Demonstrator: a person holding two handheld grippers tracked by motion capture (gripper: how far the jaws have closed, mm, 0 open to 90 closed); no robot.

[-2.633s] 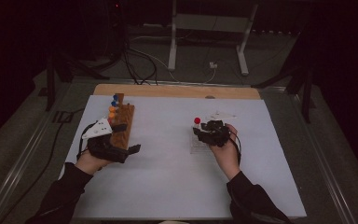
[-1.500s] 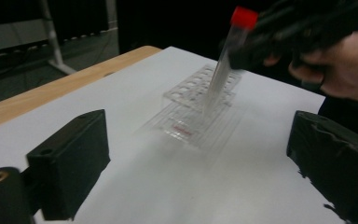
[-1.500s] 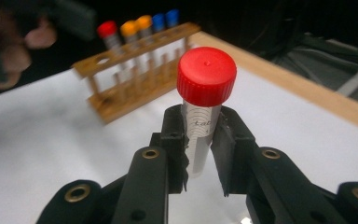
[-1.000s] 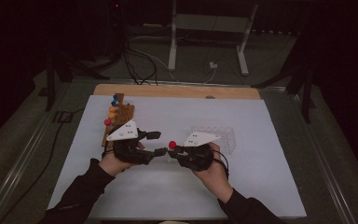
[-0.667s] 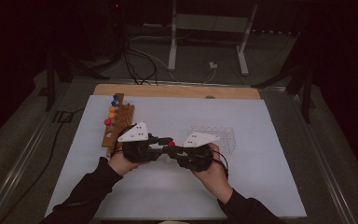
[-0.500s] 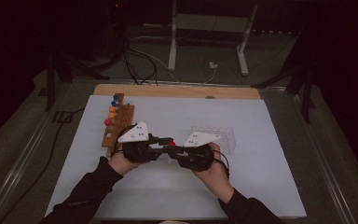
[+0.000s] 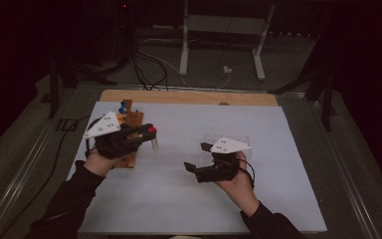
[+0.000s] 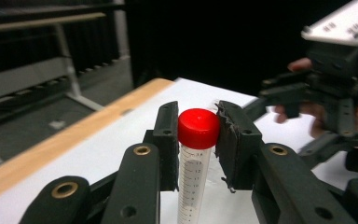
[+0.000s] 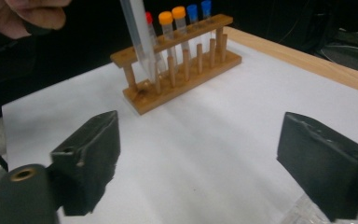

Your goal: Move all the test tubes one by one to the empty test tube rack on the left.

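The tube (image 8: 193, 175), clear with printed marks and a red cap (image 8: 198, 128), stands upright between the pads of the left gripper (image 7: 142, 133), which pinches it at the cap. In the high view the tube hangs from that gripper's tips just beside the near end of the wooden rack (image 7: 132, 130), above the white mat (image 7: 179, 199) rather than resting on it. In the right gripper view the tube's lower part (image 9: 140, 39) shows in front of the rack's near end, not yet in any hole.

The right gripper (image 7: 195, 158) sits well apart, toward the person's other side, its jaws spread wide with nothing between them; they have just been opening. Just behind it lies a clear plastic tray (image 7: 229, 140).

So the handover looks finished: the tube is with the left gripper and the right one has let go. What seems left is to lower the tube into a free hole at the rack's near end and release it.

Counted in the right gripper view: one rack; four capped tubes standing in it, one red (image 9: 148, 18), two orange (image 9: 165, 19) and two blue (image 9: 192, 11) would make five, but the red one is partly hidden behind the held tube, so I count it with some doubt. One tube in hand, one tray, two grippers.
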